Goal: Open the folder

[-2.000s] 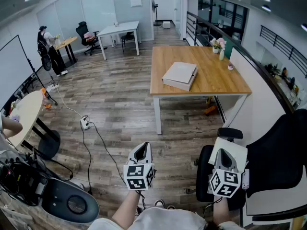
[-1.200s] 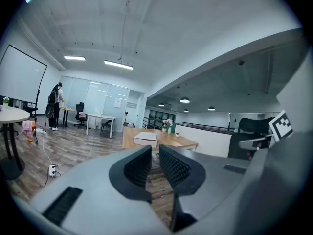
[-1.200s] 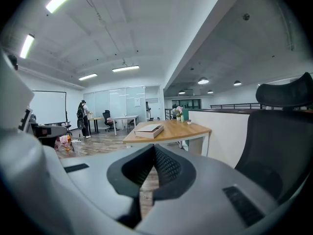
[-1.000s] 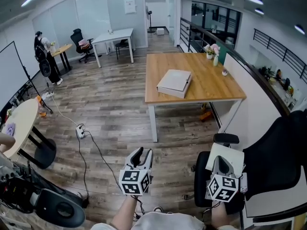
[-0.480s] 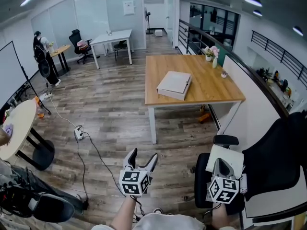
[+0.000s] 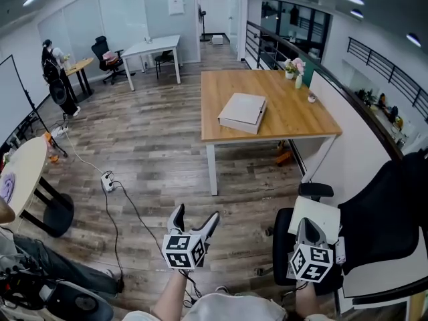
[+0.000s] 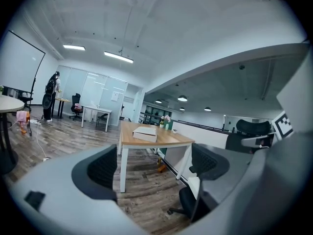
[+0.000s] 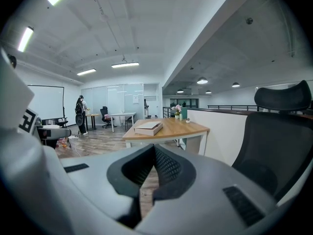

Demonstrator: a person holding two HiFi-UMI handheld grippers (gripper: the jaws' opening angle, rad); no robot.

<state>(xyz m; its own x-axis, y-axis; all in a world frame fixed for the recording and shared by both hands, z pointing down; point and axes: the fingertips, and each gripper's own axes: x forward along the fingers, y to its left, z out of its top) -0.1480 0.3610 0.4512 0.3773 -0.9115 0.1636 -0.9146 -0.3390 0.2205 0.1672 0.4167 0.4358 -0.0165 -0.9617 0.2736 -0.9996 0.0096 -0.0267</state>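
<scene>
Flooring (image 6: pixel 154 146) of grey-brown planks fills most of the head view. Four tabletops stand on it. One wooden tabletop (image 6: pixel 294 122) on white legs sits in the middle, and one white tabletop (image 6: pixel 152 45) stands beyond it. One round tabletop (image 6: pixel 17 172) is at the left edge, and one small desk is beside a person (image 6: pixel 52 62) far off at the left.

Three office chairs show. One large black chair (image 6: pixel 381 219) is close by on the right, and two dark ones are by the far tabletops.

One folder (image 6: pixel 243 112), pale and closed, lies flat on the wooden tabletop, left of its middle. It is well apart from both tongs.

Two tongs are held low in the foreground, each bearing one marker cube. The left tongs (image 6: pixel 195 214) are opening; their jaws are spread wide and only floor and table legs show between them in the left gripper view (image 7: pixel 154 165). The right tongs (image 6: pixel 305 225) hover over the black chair's seat. Their jaws are pressed together with nothing pinched, as the right gripper view (image 8: pixel 154 153) shows.

One bunch of flowers (image 6: pixel 292 65) stands at the wooden tabletop's far right corner. One white power strip (image 6: pixel 105 179) lies on the floor with its cable.
</scene>
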